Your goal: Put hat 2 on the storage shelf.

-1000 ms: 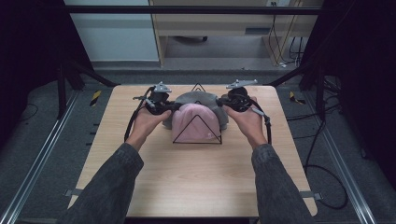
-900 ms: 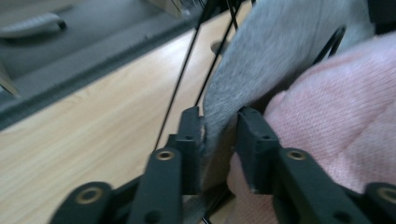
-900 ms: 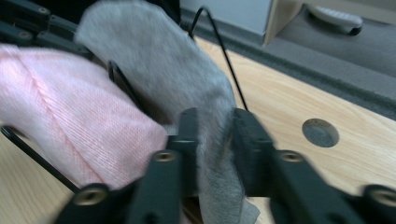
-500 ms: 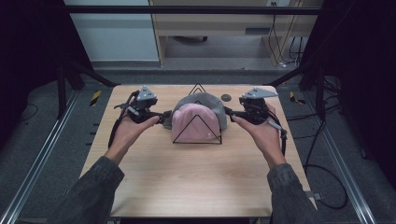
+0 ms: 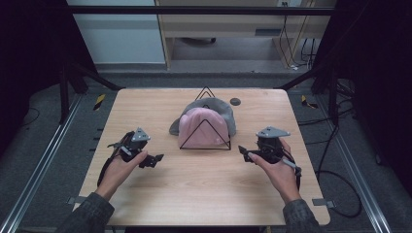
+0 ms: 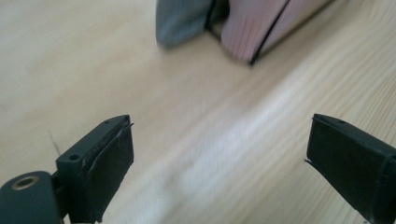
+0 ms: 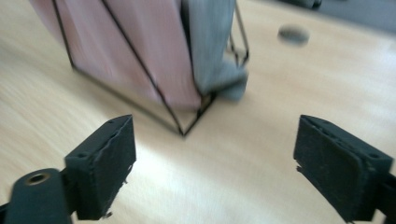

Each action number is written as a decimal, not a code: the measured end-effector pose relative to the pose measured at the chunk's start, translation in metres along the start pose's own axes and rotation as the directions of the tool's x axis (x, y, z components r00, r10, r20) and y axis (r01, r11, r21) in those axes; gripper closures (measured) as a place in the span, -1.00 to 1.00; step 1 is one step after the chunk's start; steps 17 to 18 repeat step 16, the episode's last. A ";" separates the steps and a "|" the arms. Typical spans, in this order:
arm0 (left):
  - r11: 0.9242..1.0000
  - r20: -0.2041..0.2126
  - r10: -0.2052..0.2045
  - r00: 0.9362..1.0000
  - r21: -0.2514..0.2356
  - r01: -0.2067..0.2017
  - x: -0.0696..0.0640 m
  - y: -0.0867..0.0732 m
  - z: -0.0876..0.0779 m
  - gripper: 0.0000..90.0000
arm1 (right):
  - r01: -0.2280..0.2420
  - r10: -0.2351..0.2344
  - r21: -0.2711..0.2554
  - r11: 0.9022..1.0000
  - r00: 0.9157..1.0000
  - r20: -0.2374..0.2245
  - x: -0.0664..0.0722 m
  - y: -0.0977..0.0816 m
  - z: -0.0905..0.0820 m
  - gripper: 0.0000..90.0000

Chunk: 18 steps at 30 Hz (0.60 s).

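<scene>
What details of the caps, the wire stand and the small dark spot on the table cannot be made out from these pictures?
- Grey cap: in the high view the pink cap hides most of it.
- Wire stand: its rear base is hidden behind the caps in the high view.
- Dark round spot: too small and blurred in the right gripper view to identify.
- Pink cap: cut off by the top edge in the left gripper view.
</scene>
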State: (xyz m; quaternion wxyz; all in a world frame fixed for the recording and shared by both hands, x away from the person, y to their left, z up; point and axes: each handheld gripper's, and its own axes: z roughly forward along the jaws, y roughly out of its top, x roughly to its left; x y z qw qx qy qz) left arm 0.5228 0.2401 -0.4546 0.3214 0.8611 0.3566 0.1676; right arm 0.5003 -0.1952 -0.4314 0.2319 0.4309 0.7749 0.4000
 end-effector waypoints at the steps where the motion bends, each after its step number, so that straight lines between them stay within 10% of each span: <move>1: 1.000 0.007 0.000 1.000 0.011 0.000 0.000 -0.004 0.001 -0.85 | -0.005 0.005 0.017 1.000 1.000 -0.002 0.000 -0.004 0.003 -0.74; 10: 0.991 0.034 -0.014 0.999 0.135 0.009 -0.001 -0.029 0.023 -0.86 | -0.035 0.034 0.176 0.984 0.999 0.007 0.000 -0.043 0.028 -0.75; 18: 0.994 0.037 -0.016 0.999 0.113 0.012 -0.003 -0.033 0.026 -0.98 | -0.013 0.012 0.241 0.970 1.000 0.006 0.004 -0.057 0.034 -0.77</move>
